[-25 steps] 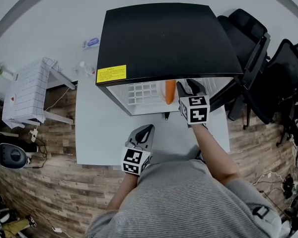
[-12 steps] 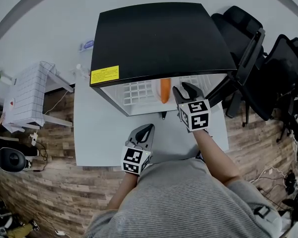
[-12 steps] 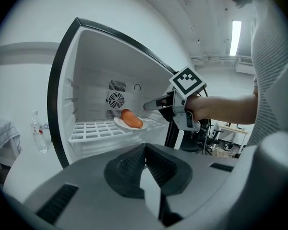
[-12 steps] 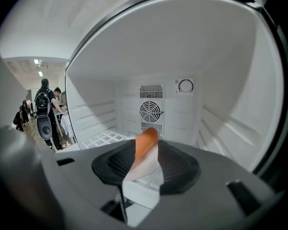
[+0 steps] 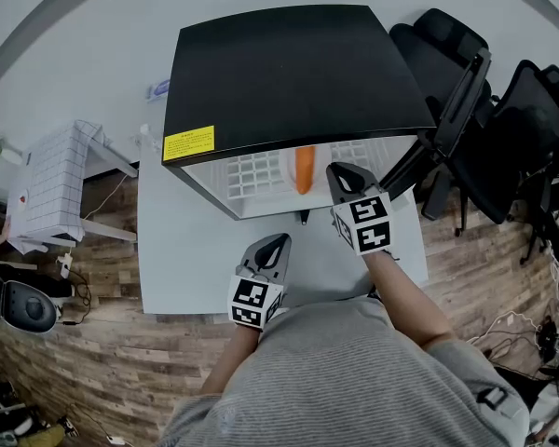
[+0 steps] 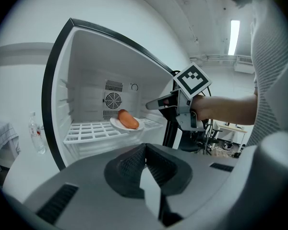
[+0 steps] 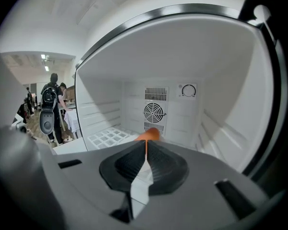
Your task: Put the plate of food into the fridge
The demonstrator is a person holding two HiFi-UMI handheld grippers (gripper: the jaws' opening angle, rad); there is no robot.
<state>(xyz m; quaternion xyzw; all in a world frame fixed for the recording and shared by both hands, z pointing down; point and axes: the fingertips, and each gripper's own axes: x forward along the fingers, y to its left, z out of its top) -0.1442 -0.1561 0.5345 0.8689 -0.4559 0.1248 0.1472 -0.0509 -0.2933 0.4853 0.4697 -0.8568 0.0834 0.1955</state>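
Note:
A white plate (image 6: 127, 125) with an orange piece of food (image 6: 128, 119) rests on the wire shelf inside the open black-topped fridge (image 5: 298, 73). In the head view the food (image 5: 303, 169) shows at the fridge mouth. My right gripper (image 5: 340, 173) hovers just right of it, outside the opening; its jaws are closing, nearly together, with nothing between them. The right gripper view looks over its jaws (image 7: 146, 145) into the fridge, the food's tip (image 7: 150, 134) just beyond them. My left gripper (image 5: 278, 240) stays low over the white table, shut and empty.
The fridge stands on a white table (image 5: 186, 250), its door (image 5: 447, 110) swung open to the right. Black chairs (image 5: 517, 128) crowd the right side. A small white stand (image 5: 51, 180) sits left. A bottle (image 6: 36, 133) stands beside the fridge. People (image 7: 53, 104) stand far off.
My right gripper has drawn back a little from the fridge mouth and its jaws have come together. The plate stays on the shelf. The left gripper has not moved.

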